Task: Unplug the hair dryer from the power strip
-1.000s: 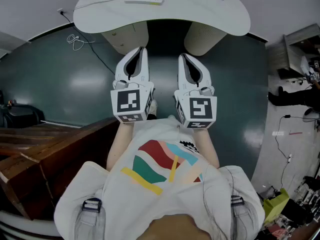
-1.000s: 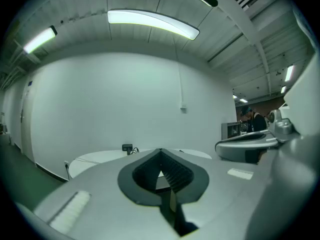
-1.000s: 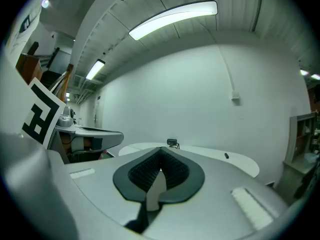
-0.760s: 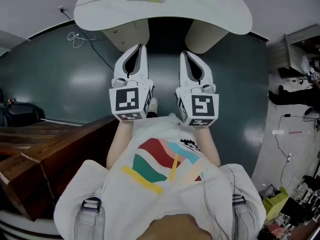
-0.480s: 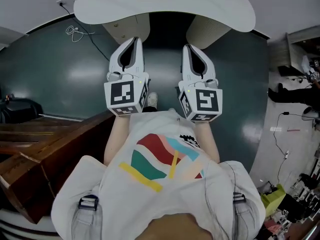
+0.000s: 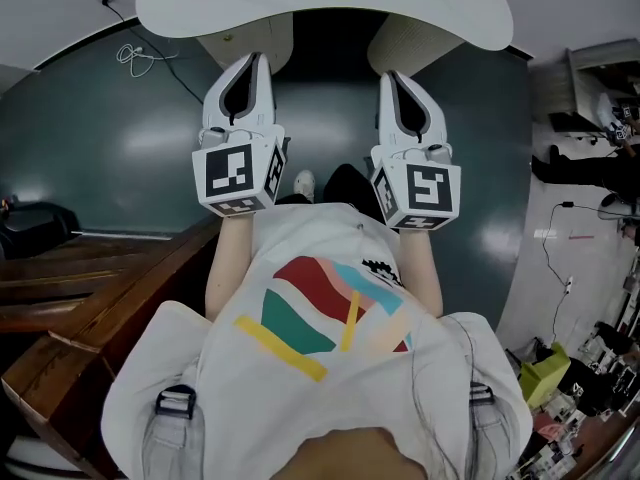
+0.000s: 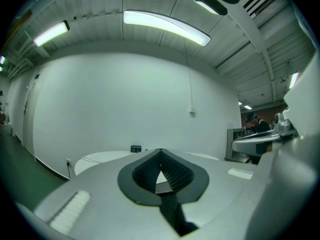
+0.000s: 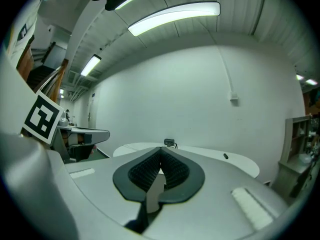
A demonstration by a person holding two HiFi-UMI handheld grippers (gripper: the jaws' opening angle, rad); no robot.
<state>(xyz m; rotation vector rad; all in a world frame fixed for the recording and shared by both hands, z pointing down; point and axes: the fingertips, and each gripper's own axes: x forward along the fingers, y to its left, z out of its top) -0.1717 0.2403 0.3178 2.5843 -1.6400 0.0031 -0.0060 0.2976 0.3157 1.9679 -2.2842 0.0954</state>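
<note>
White table (image 6: pixel 455 16), curved in outline, occupies the top of the head view on two pale pedestals, over a dark green floor (image 6: pixel 120 158). The left gripper (image 6: pixel 255 60) and the right gripper (image 6: pixel 391 76) are held side by side, well apart from each other, both pointing toward the table's near edge and short of it. Left gripper view: the left gripper (image 7: pixel 160 151) has its jaws fully together at the tips, with nothing between the ribbed pads. Right gripper view: the right gripper (image 8: pixel 161 148) is likewise closed tip to tip and carries nothing. Task item: a small dark plug-like block (image 8: pixel 169 142) stands on the far part of the table top, close to the white wall, with a thin lead beside it. The same block appears in the left gripper view (image 7: pixel 135 148). Neither gripper touches it. The strip beneath it is too small to make out, and whether the block is the dryer's plug cannot be confirmed. A separate small dark object (image 8: pixel 226 156) lies further right on the table. A white cable (image 6: pixel 138 60) is coiled on the floor left of the table. Brown wooden furniture (image 6: pixel 80 298) stands at the person's left. The person wears a white shirt (image 6: pixel 330 368) with a coloured print.
</note>
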